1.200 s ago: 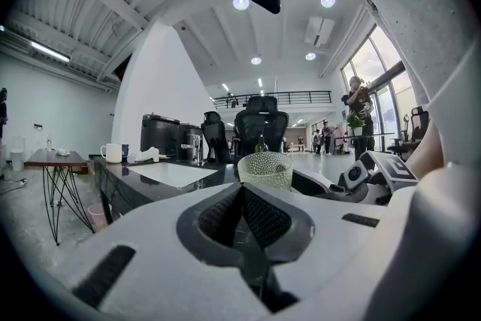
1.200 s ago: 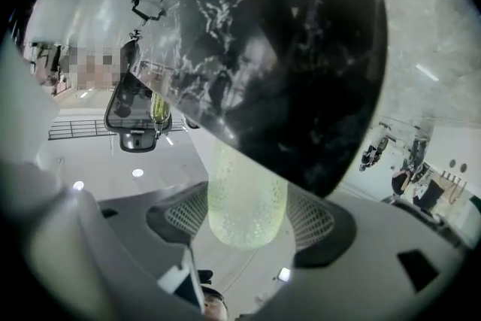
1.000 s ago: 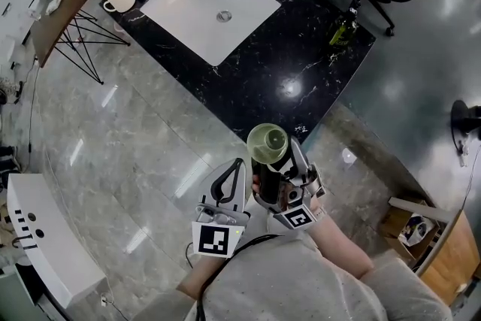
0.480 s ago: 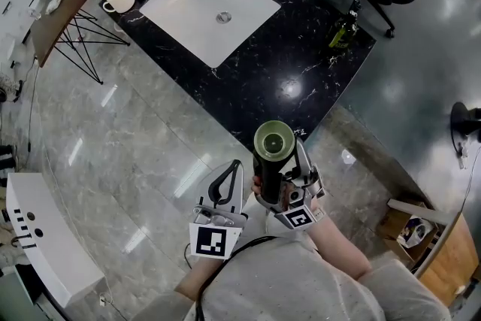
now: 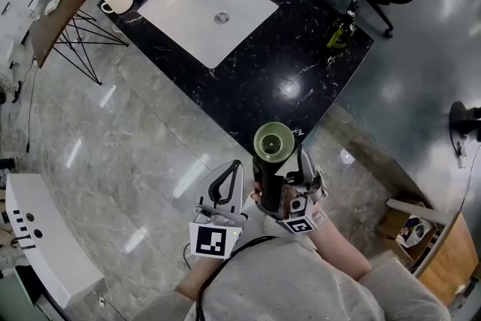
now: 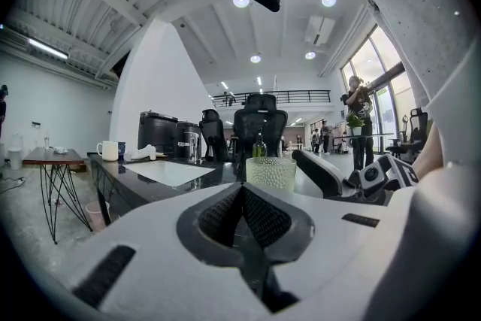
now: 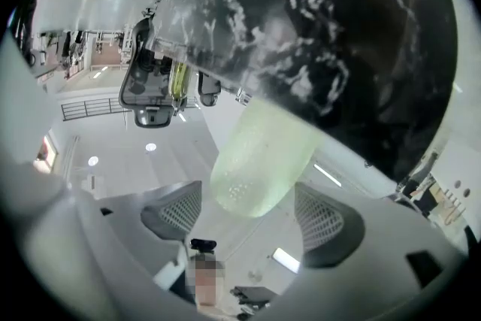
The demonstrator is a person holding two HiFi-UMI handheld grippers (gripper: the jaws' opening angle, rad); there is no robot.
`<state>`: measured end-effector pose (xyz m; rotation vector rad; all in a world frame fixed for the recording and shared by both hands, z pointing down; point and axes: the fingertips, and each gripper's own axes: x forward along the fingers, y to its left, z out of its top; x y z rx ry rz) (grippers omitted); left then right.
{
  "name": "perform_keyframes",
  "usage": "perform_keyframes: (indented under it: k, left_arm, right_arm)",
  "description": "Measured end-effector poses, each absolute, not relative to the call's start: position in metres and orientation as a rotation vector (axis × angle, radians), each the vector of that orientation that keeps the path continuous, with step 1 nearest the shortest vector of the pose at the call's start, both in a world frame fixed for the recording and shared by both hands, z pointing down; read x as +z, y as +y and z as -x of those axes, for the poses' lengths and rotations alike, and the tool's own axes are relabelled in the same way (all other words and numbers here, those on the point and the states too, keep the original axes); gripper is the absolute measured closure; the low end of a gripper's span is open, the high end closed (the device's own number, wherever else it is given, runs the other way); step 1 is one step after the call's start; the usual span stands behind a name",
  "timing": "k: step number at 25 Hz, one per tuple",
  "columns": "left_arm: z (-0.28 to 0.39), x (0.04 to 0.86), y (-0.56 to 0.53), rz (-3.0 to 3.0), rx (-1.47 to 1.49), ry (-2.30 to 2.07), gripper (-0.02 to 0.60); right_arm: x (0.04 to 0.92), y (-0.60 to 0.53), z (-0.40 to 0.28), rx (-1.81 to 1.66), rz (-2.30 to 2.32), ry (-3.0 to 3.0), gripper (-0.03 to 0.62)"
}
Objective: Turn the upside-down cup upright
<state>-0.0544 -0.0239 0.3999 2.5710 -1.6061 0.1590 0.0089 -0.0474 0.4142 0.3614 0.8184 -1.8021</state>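
Head view: right gripper [image 5: 279, 168] jaws clamp the green glass cup [image 5: 272, 140] in air, off the counter's [image 5: 301, 49] near corner.
Cup axis near-vertical, mouth apparently upward; left gripper [image 5: 237, 166] jaws closed, empty.

Head view steeply down; both gripper views close on cup [image 5: 273, 140]

In the head view, the pale green pebbled glass cup [image 5: 273, 140] is now turned with its round mouth squarely upward, where a second ago it was tipped toward the black marble counter [image 5: 301, 49]. In the left gripper view its rim is now shown level rather than rounded, and a jaw of the right gripper [image 5: 279, 171] is brought in just beside it. In the right gripper view the cup is slanted instead of upright, and more counter is shown.
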Motion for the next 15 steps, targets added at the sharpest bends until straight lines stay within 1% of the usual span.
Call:
perform_keyframes:
  k: [6,12,13,15]
  left_arm:
    - [0.052,0.4,-0.022,-2.571,0.147,-1.616,0.574]
    - [0.051,0.399,-0.019,-2.574,0.126,-1.61,0.574]
    - [0.049,0.399,-0.019,-2.576,0.118,-1.606,0.574]
    - [0.047,0.399,-0.017,-2.58,0.104,-1.595,0.574]
  right_arm:
    - [0.404,-0.033,-0.004,-1.822,-0.378,0.986,0.235]
    - [0.392,-0.01,0.008,-1.846,-0.293,1.345,0.239]
    - [0.392,-0.008,0.01,-1.852,-0.265,1.394,0.252]
    - [0.394,-0.002,0.011,-1.841,-0.198,1.51,0.364]
